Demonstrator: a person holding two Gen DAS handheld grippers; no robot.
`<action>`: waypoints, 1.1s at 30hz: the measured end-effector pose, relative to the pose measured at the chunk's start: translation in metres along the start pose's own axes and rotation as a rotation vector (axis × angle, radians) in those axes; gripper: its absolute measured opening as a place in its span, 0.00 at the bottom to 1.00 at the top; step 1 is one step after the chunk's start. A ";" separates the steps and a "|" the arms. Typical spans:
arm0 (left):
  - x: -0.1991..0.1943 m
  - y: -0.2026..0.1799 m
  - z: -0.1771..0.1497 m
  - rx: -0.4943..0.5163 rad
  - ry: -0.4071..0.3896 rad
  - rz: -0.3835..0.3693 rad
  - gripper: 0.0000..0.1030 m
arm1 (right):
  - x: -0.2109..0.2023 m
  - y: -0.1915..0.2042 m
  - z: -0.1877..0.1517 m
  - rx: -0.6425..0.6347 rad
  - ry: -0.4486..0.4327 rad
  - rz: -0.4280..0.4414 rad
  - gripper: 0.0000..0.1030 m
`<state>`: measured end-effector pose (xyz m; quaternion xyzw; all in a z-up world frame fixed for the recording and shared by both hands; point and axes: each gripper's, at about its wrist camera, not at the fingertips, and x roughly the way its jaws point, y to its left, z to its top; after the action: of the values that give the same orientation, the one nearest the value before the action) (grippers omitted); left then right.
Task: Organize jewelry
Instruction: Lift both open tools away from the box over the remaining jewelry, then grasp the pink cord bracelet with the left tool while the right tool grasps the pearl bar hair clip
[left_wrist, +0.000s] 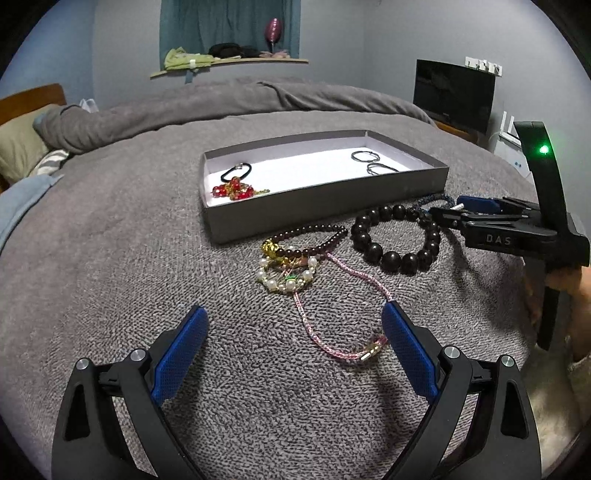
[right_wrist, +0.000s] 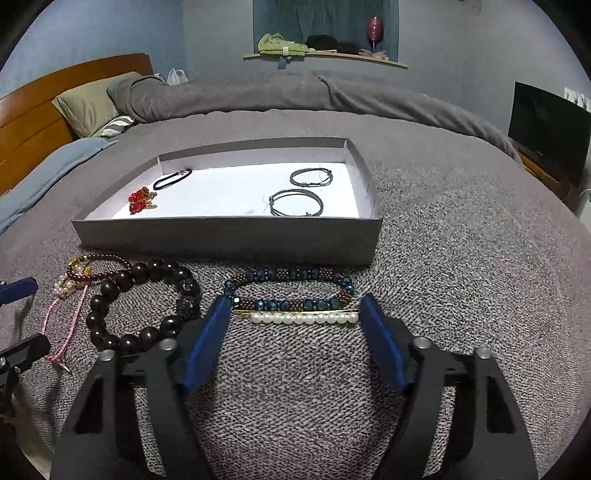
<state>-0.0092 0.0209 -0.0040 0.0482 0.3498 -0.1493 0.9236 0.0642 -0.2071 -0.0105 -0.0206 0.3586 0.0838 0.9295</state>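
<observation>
Currently right gripper (right_wrist: 291, 314) released, jaws wide, straddling pearl bar (right_wrist: 304, 318) and blue bracelet (right_wrist: 290, 290) dead ahead; long axes crosswise to fingers. Box (right_wrist: 229, 230) just beyond. Left gripper (left_wrist: 293, 325) also released, pink cord (left_wrist: 332, 314) between fingers. Right looks nearer to pick.

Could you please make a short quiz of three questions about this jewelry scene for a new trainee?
1. True or false: the grey box already holds jewelry.
2. Which piece lies between the right tongs? A) pearl bar B) pink cord bracelet C) large dark bead bracelet
3. Fill in: both pairs of tongs, including the left tongs, are ____.

Key: 1 true; 2 A; 3 open.
</observation>
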 end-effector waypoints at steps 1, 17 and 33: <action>0.000 0.000 0.000 0.000 0.000 0.000 0.92 | 0.001 0.000 0.000 -0.001 -0.001 -0.001 0.68; 0.006 0.002 -0.002 -0.012 0.014 -0.012 0.88 | -0.011 -0.009 -0.005 0.040 -0.030 0.044 0.68; 0.001 -0.014 -0.004 0.102 0.010 -0.015 0.03 | -0.010 -0.012 -0.006 0.046 -0.034 0.062 0.68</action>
<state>-0.0158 0.0081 -0.0076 0.0932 0.3467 -0.1737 0.9170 0.0547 -0.2205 -0.0081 0.0133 0.3450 0.1047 0.9326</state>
